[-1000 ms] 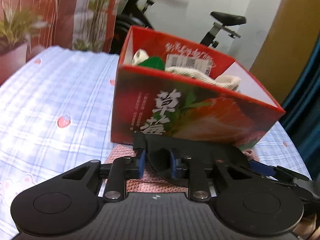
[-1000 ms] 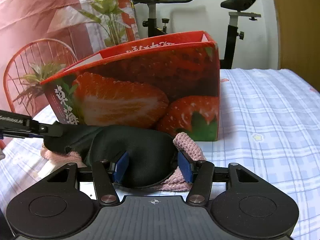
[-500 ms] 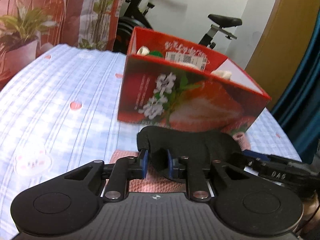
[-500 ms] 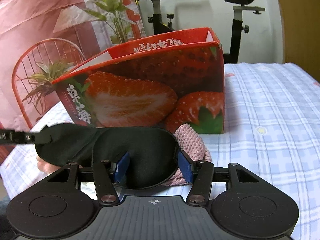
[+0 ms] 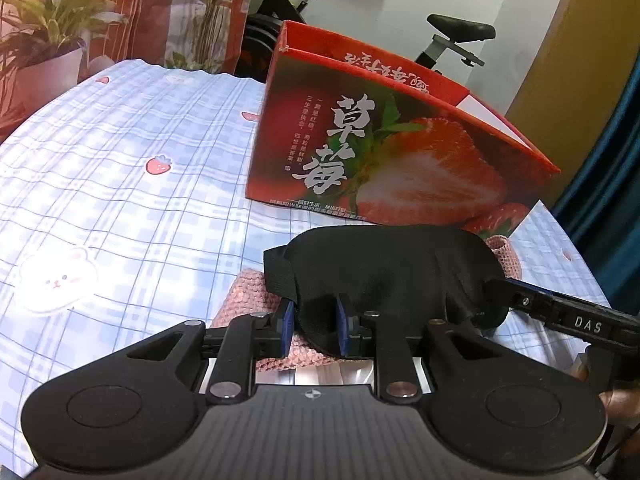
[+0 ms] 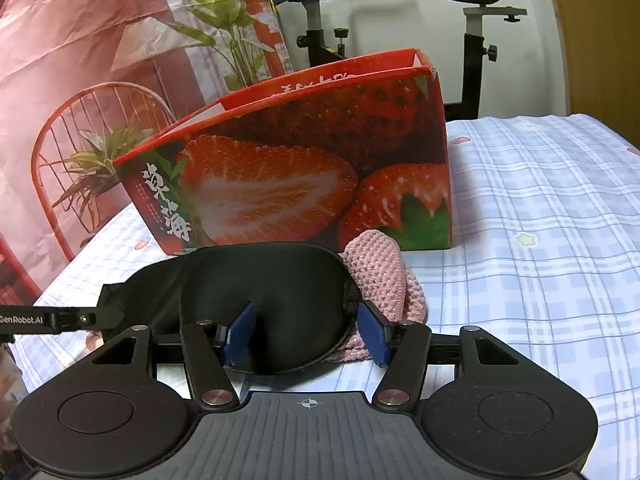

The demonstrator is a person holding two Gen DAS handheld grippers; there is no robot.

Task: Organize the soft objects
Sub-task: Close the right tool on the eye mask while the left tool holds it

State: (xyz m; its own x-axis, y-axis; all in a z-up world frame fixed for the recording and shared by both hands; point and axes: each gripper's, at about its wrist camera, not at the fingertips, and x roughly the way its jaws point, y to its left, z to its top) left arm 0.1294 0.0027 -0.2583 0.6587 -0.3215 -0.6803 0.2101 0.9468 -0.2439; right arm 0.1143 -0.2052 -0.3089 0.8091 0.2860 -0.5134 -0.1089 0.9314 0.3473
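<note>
Two-handed carry of a black sleep mask (image 5: 384,264). The left tool (image 5: 312,326) is clenched on one end of the mask, low centre of the left wrist view; the right tool (image 6: 306,332) grasps the other end, its blue pads (image 6: 240,330) set wider around the padded cup. The mask hangs between them, just above a pink knitted piece (image 6: 384,272) that lies on the checked cloth (image 5: 120,184) of the desk, in front of the red strawberry box (image 5: 400,152) at mid-frame.

Judged step: lifting the mask toward the open top of the box. To do it well, both ends should rise level and together so the soft fabric neither sags onto the knitted piece nor slips from the narrower left grip; the near rim should be cleared before either tool lets go.

Legible writing: large white characters "草莓" on the box front, with smaller columns beside them too fine to read; "DAS" on the right tool's finger at the right edge of the left wrist view; "GenRobot.AI" on the left tool's finger at the left edge of the right wrist view.
</note>
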